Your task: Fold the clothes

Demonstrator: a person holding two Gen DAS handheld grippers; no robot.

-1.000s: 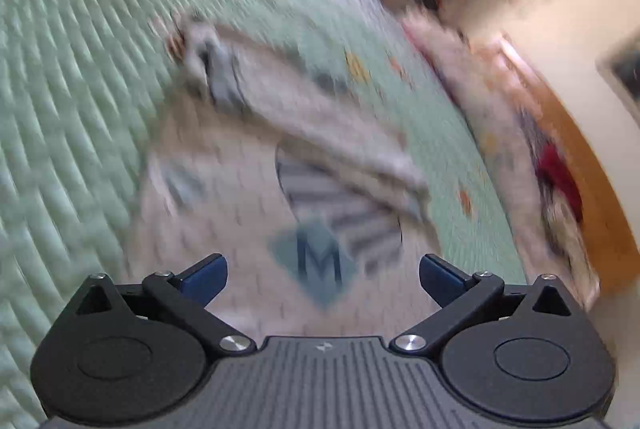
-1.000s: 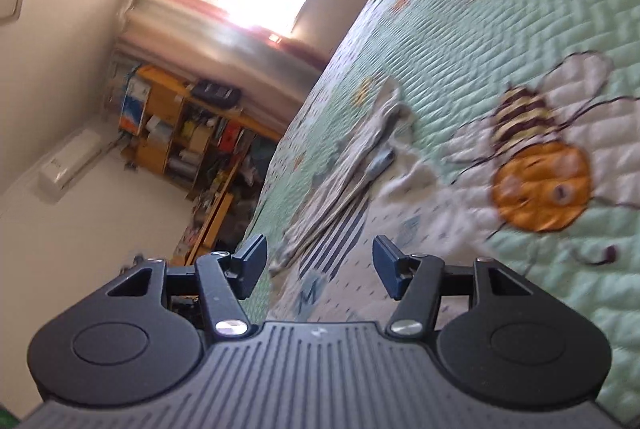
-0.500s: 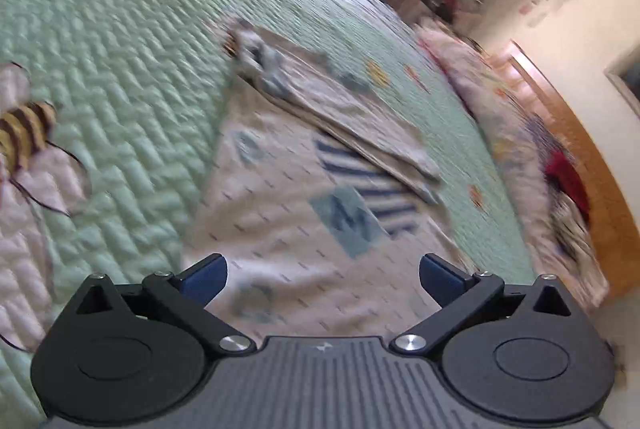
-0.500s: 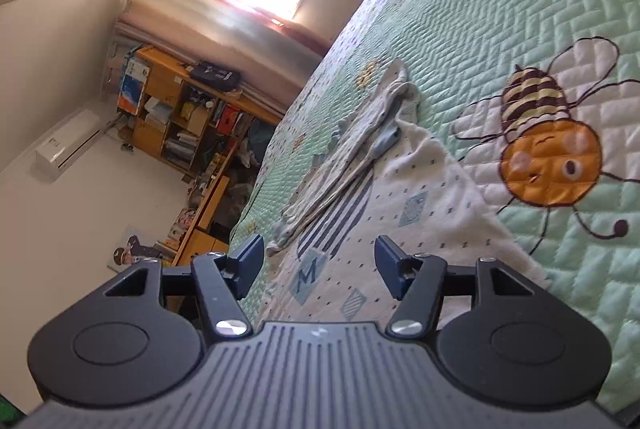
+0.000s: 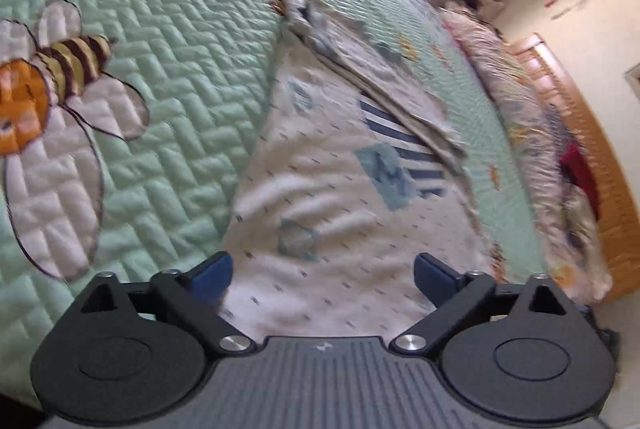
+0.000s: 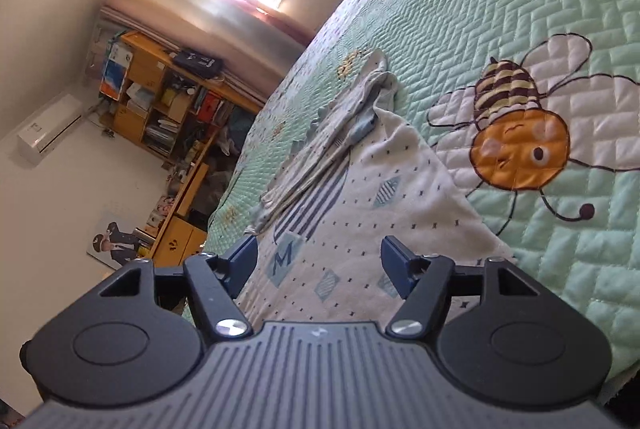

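Two grippers are hovering over a white patterned garment (image 5: 340, 189) that I am looking down on as it lies spread across a green quilted bedspread (image 5: 172, 29). My left gripper (image 5: 322, 275) is standing with its jaws wide apart and gripping nothing; the garment's near hem is showing in the gap between the blue pads (image 5: 210, 271), its striped panel (image 5: 404, 145) is lying ahead of the jaws, and a folded-over strip (image 5: 384, 69) is running away beyond that. A stitched bee (image 5: 48, 77) is sitting on the quilt off to the left of the left jaw. My right gripper (image 6: 318, 263) is opening its jaws, and nothing is being pinched; the garment is filling the space between them and stretching ahead, with its letter M patch (image 6: 284, 257) just ahead of the left jaw. The same bee (image 6: 516, 141) is lying ahead and to the right of the right jaw. A cluttered orange shelf (image 6: 160, 101) is standing far off past the left jaw.
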